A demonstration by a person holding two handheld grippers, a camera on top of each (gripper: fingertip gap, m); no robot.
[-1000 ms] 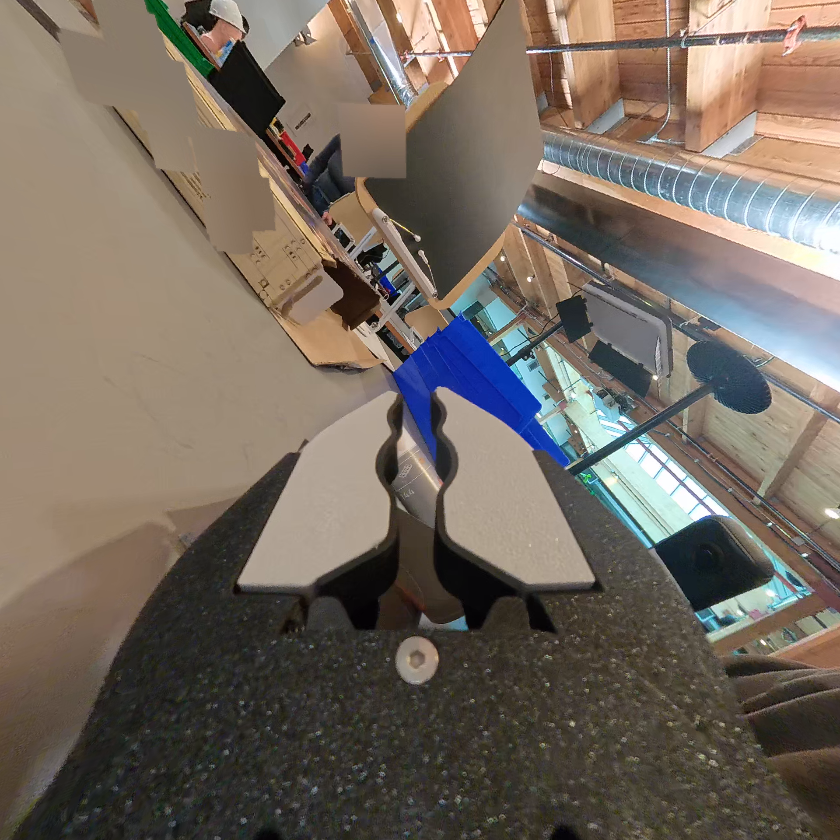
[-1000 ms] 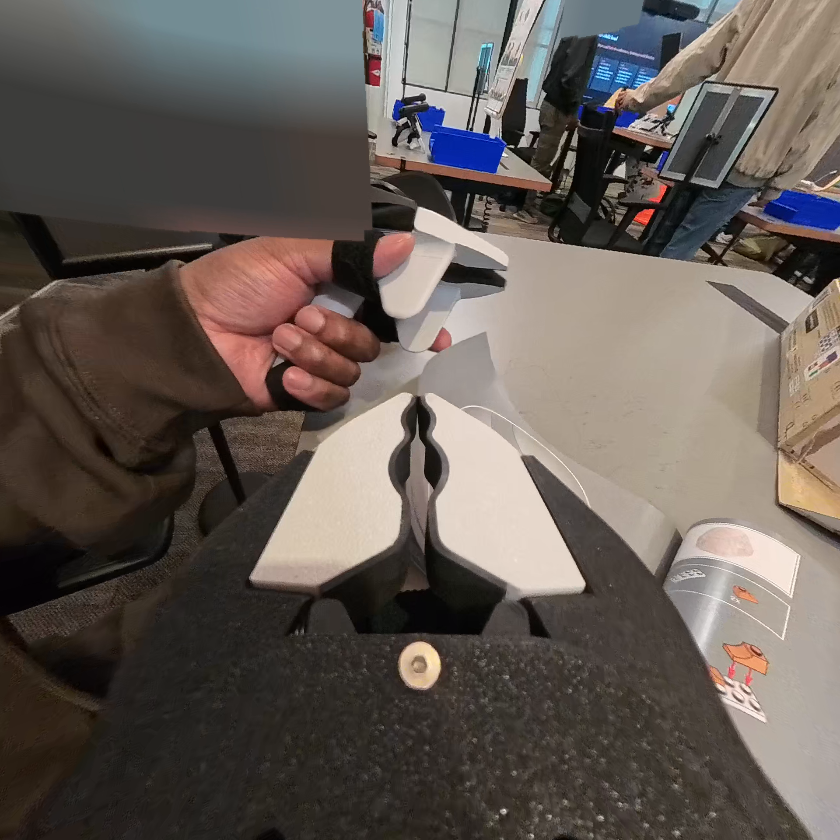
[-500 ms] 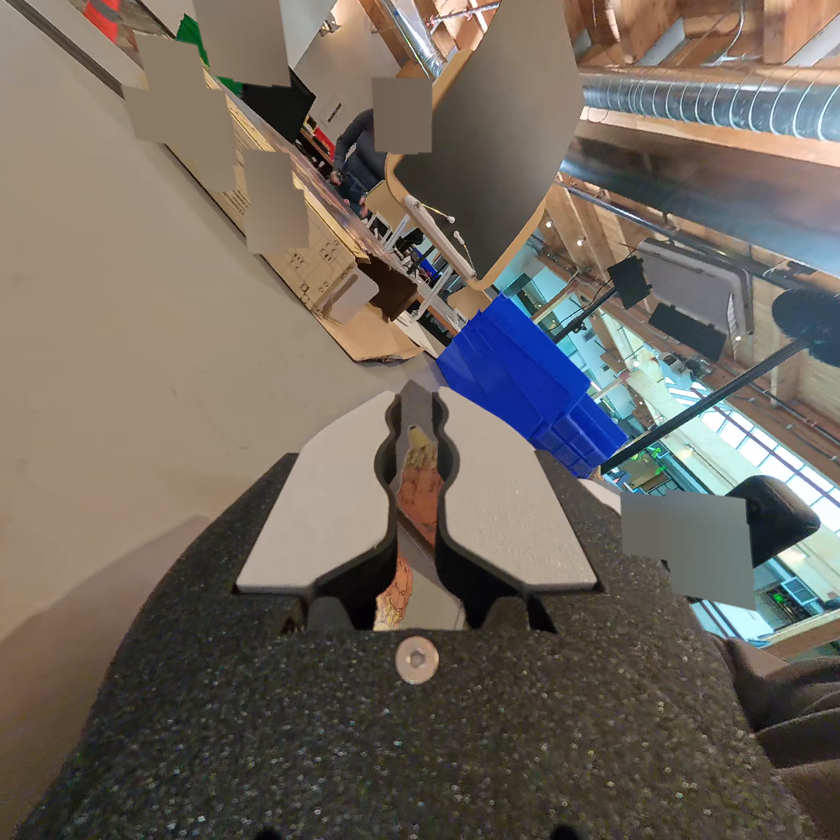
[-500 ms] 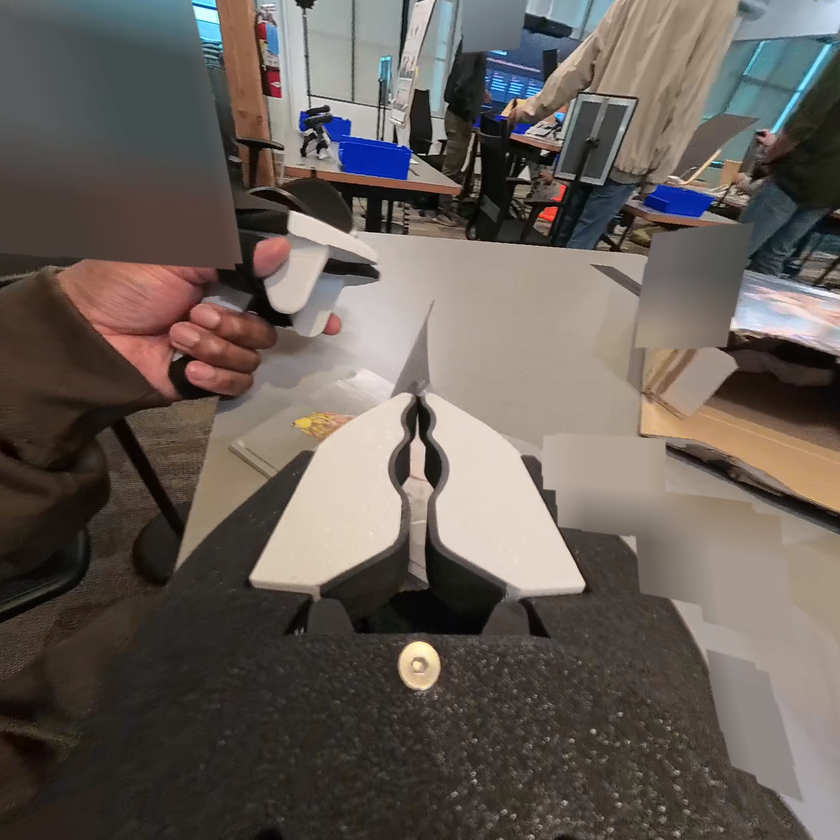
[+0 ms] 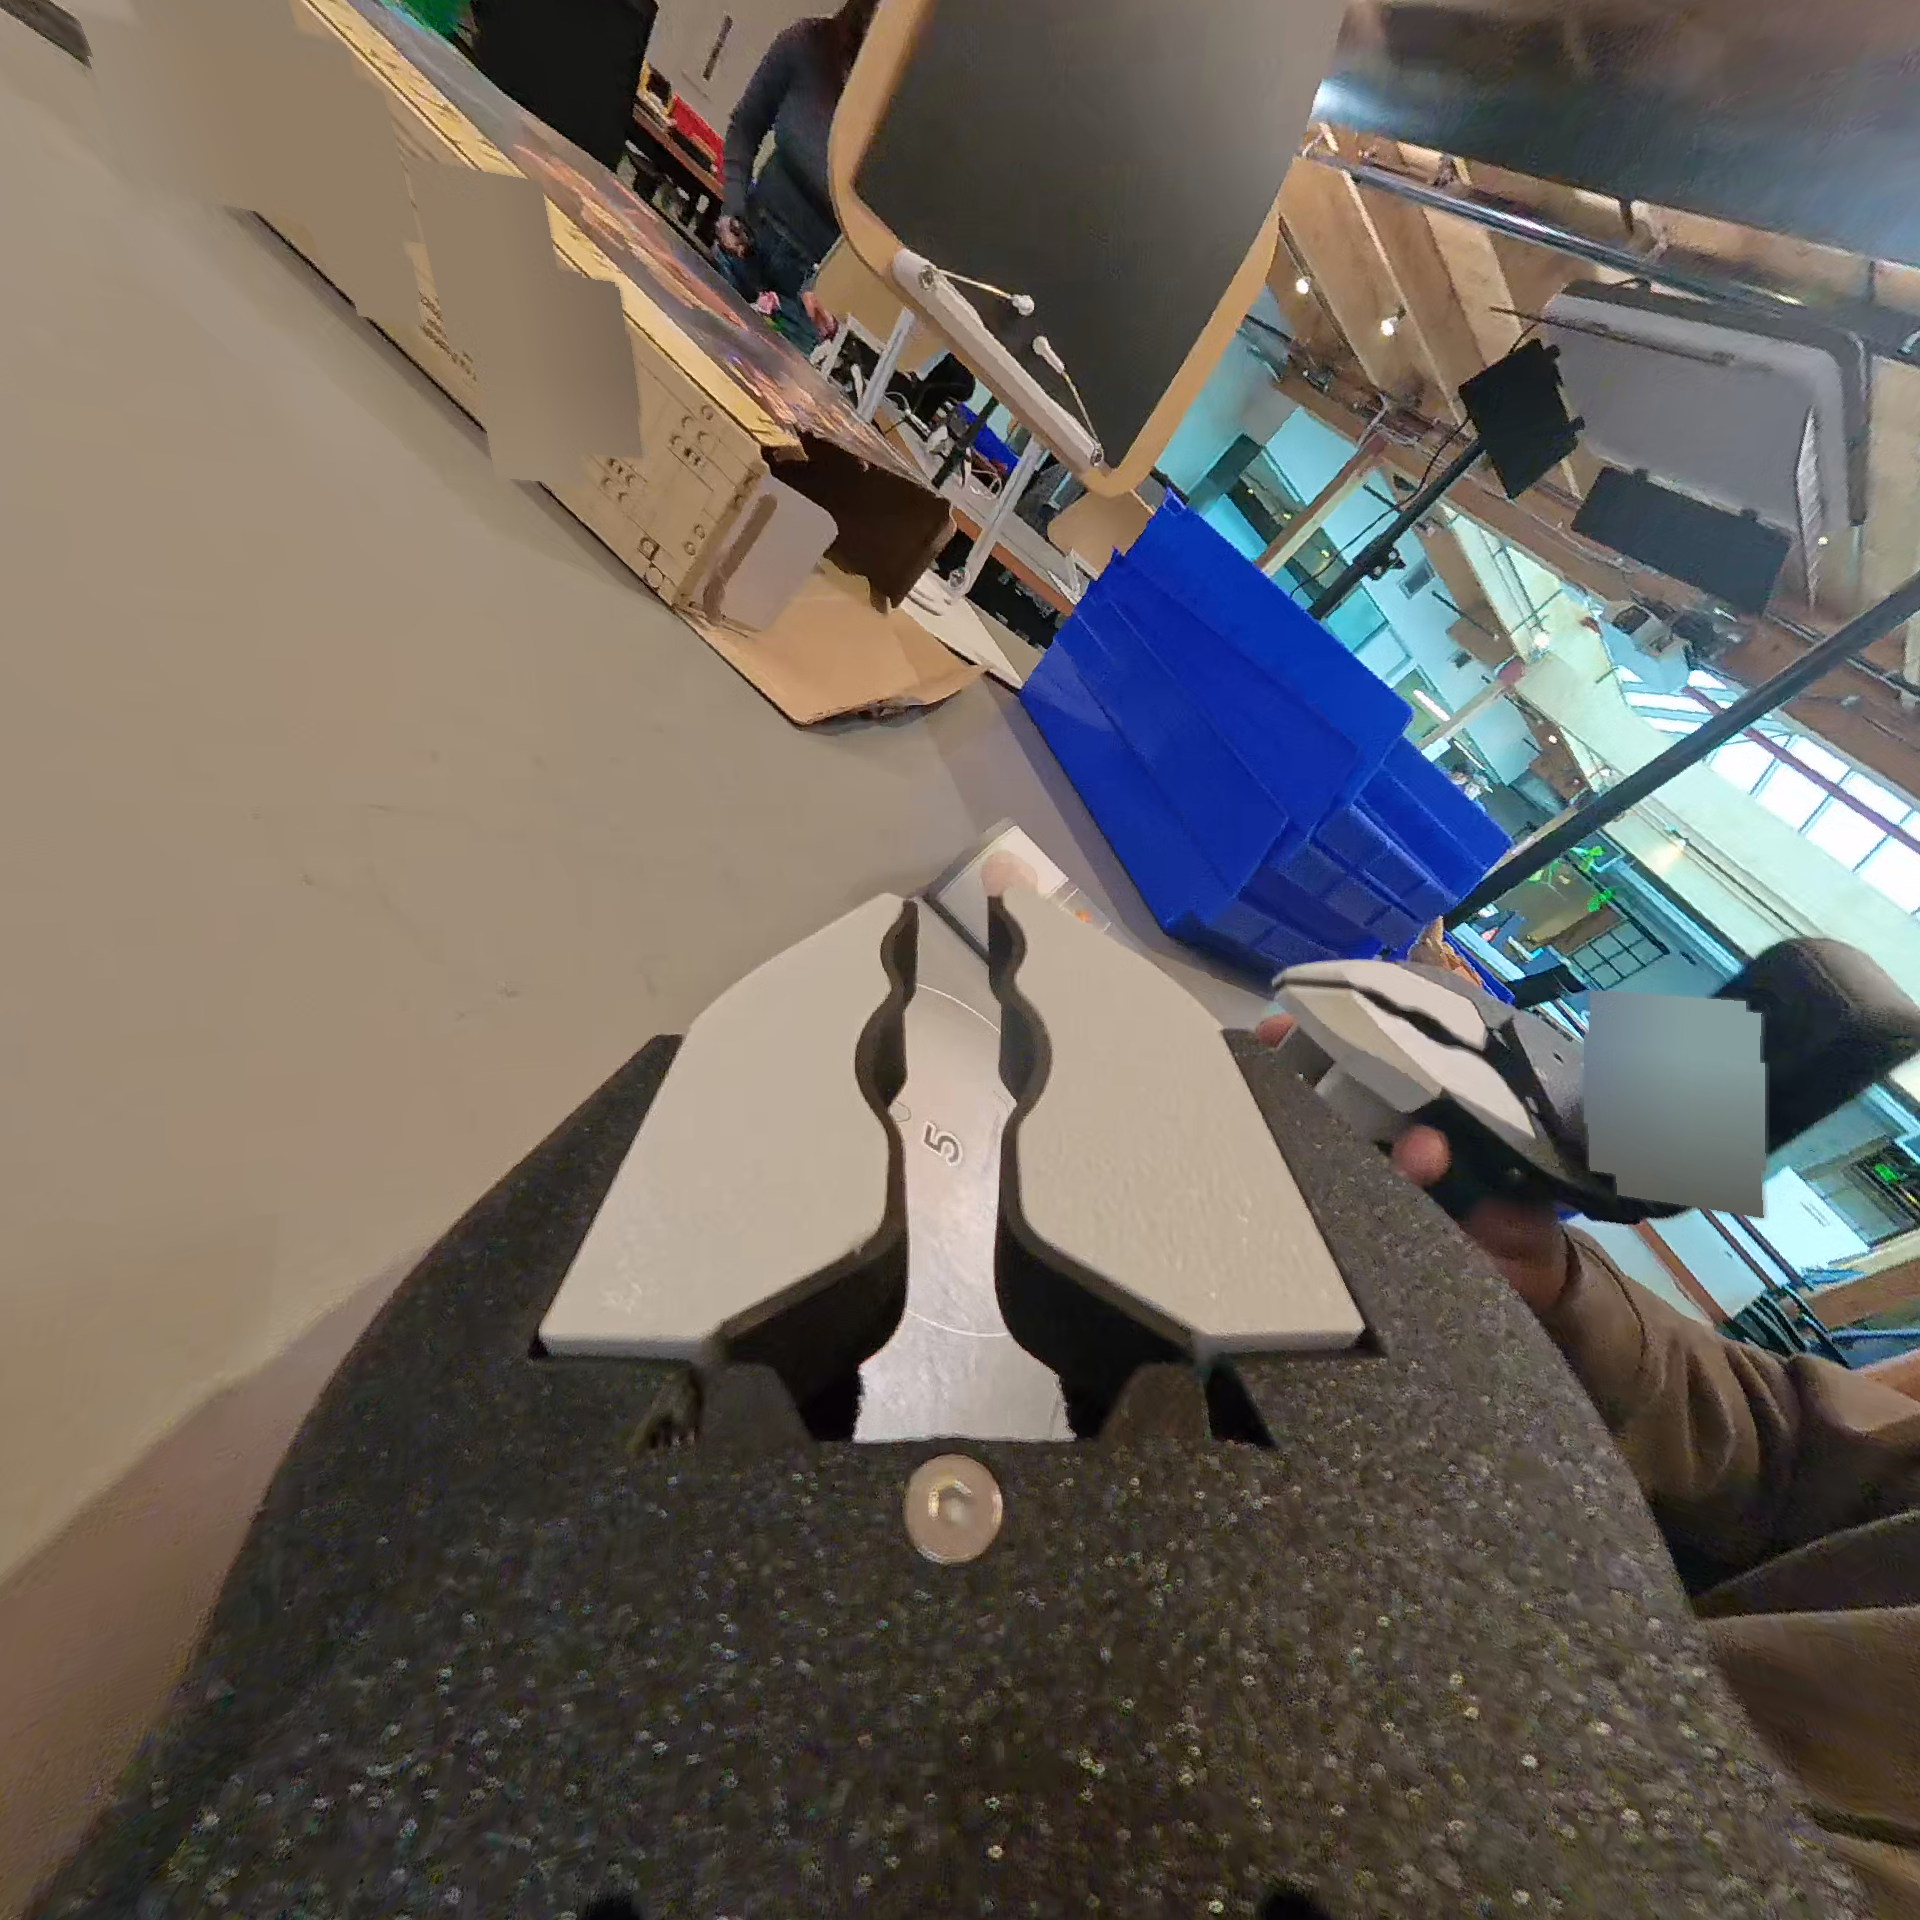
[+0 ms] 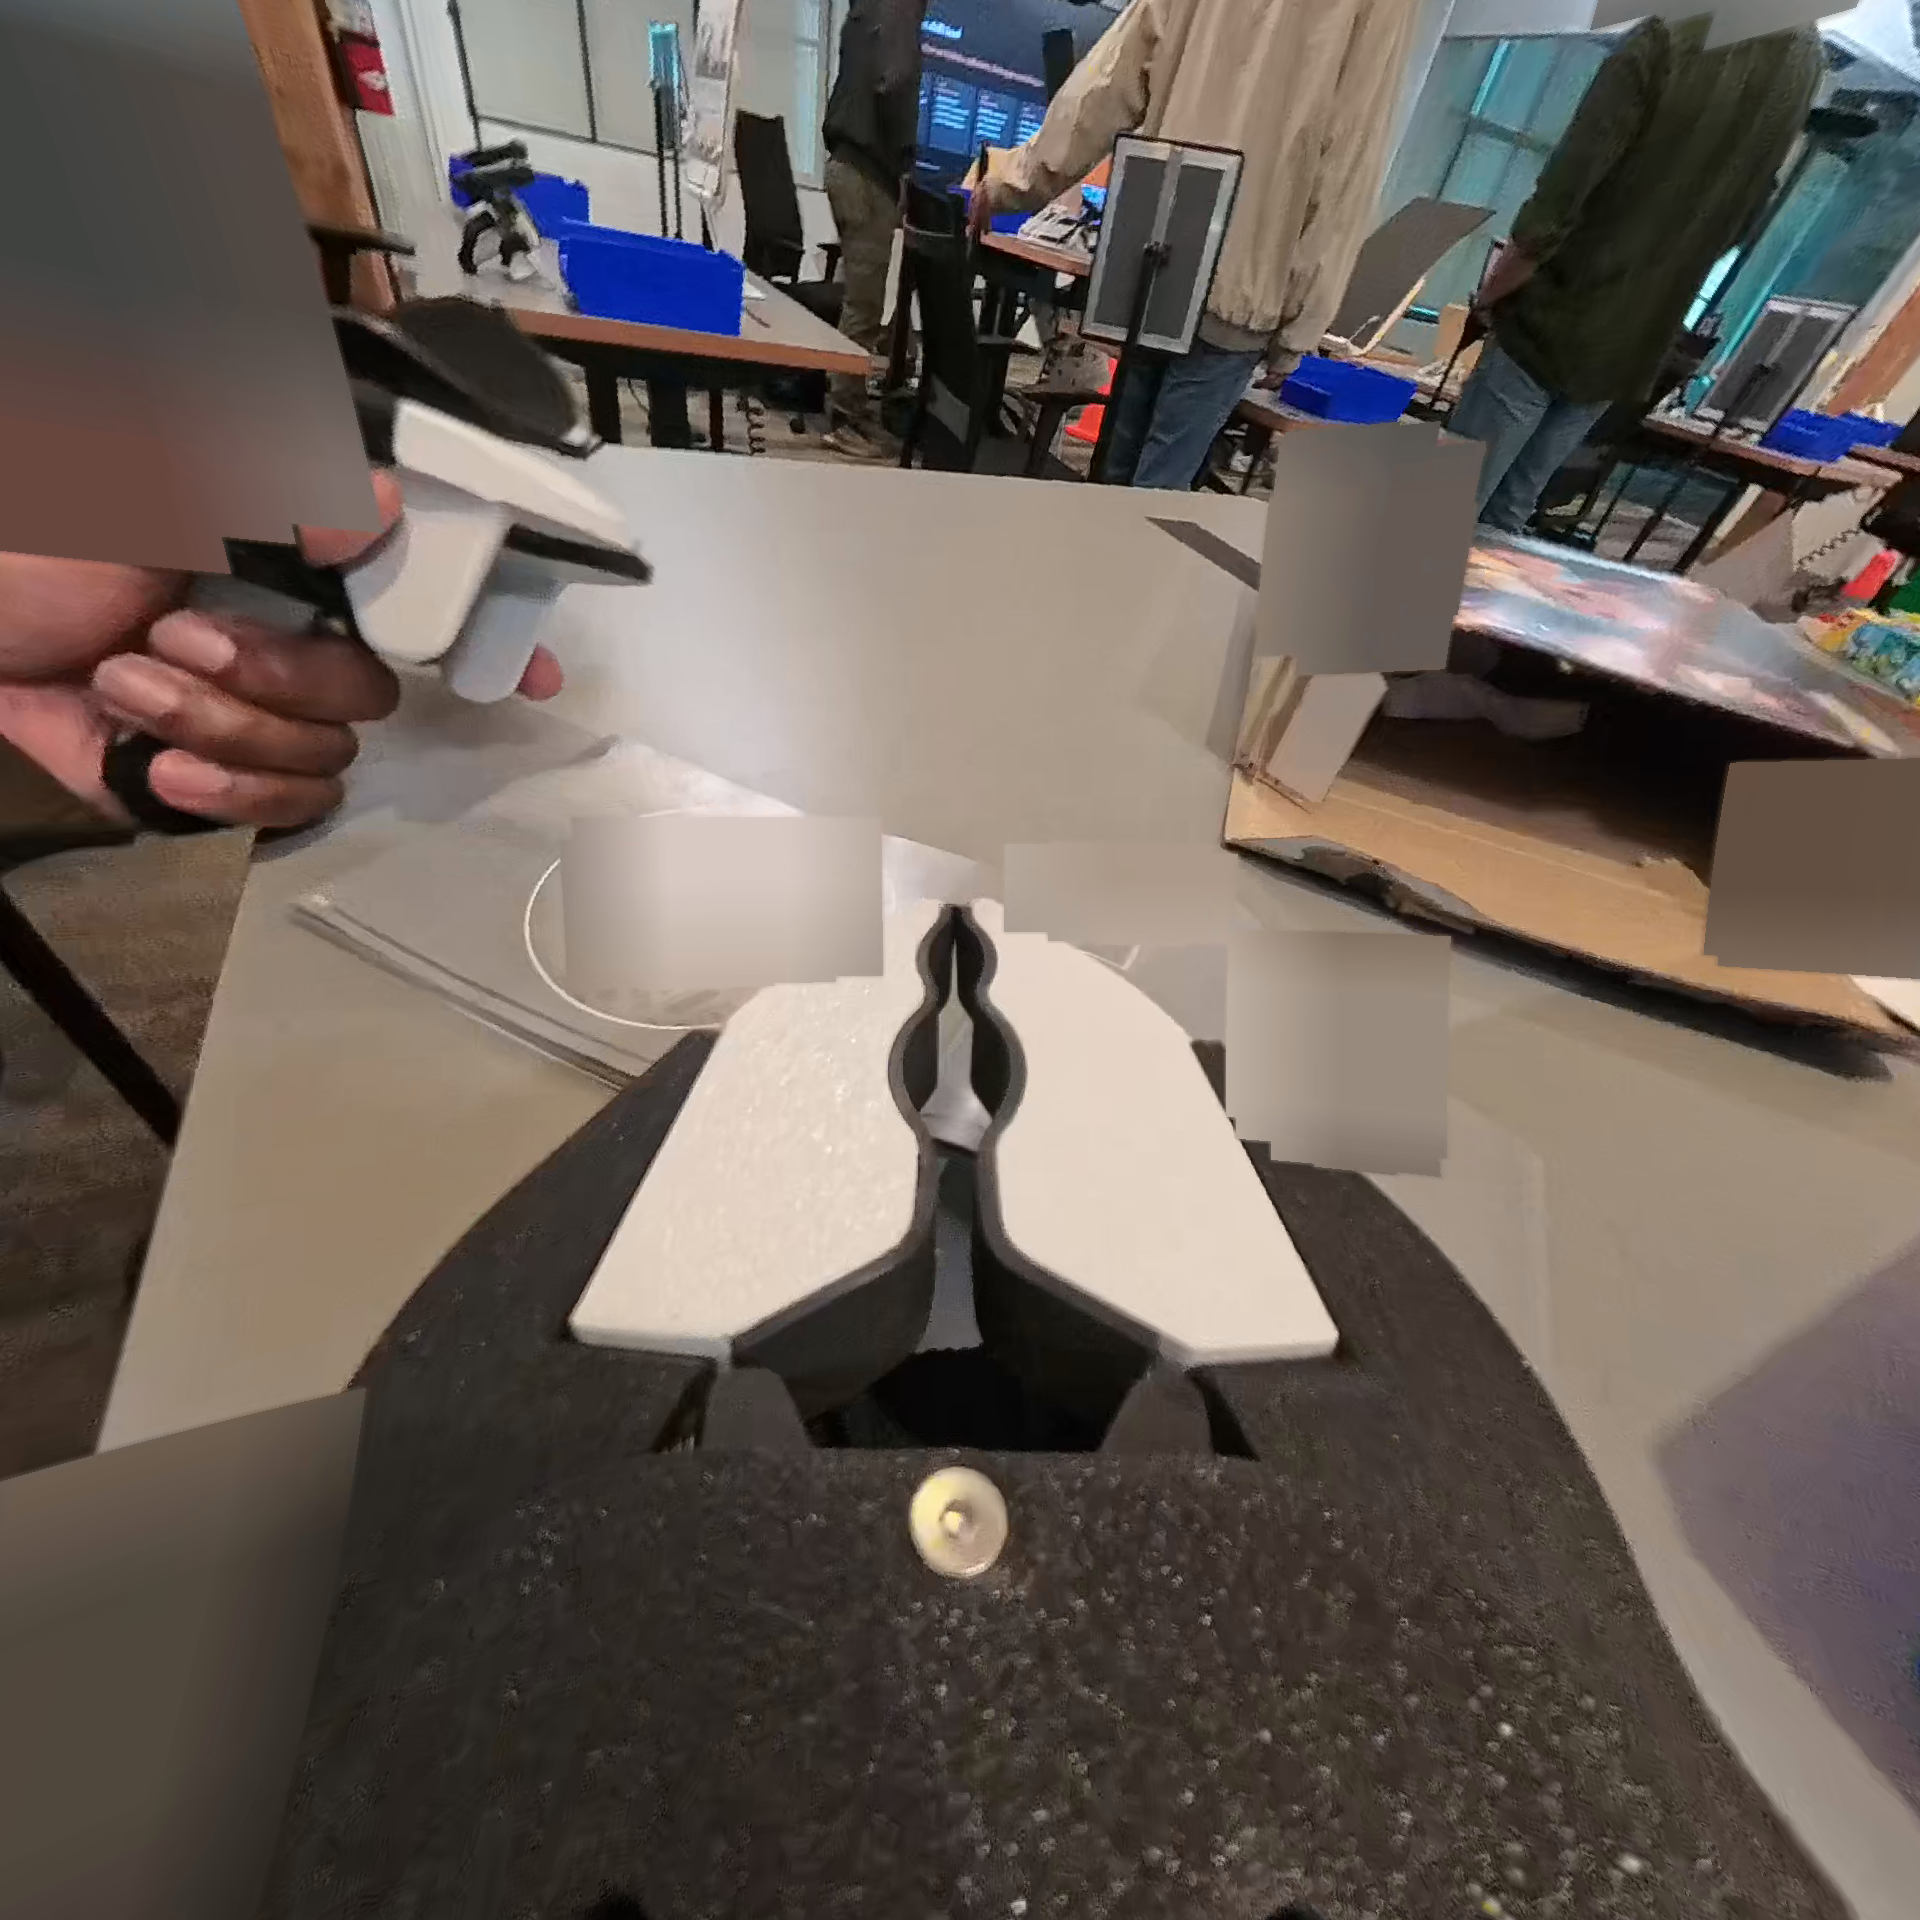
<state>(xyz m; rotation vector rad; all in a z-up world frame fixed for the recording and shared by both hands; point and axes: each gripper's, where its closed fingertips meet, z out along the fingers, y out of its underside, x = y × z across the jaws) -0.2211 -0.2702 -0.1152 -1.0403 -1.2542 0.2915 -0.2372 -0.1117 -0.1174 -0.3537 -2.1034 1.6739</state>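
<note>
Left wrist view: the left gripper [image 5: 951, 914] hangs over a grey booklet [image 5: 951, 1226] that lies flat on the grey table [image 5: 364, 831]. Its fingers stand a narrow gap apart with the page showing between them, and they grasp nothing. Ahead and to its right sits a stack of blue bins [image 5: 1236, 769], and farther ahead to the left an opened cardboard box [image 5: 831, 644]. The right gripper [image 5: 1361, 1023] shows off to the right, held in a hand [image 5: 1496, 1195].

In the right wrist view, the right gripper [image 6: 956, 920] has its fingers nearly clenched over a thin pale sheet edge [image 6: 951, 1117]; whether it is actually pinched cannot be told. The booklet [image 6: 468, 935] lies just ahead to the left, under the left gripper [image 6: 561, 540].
</note>
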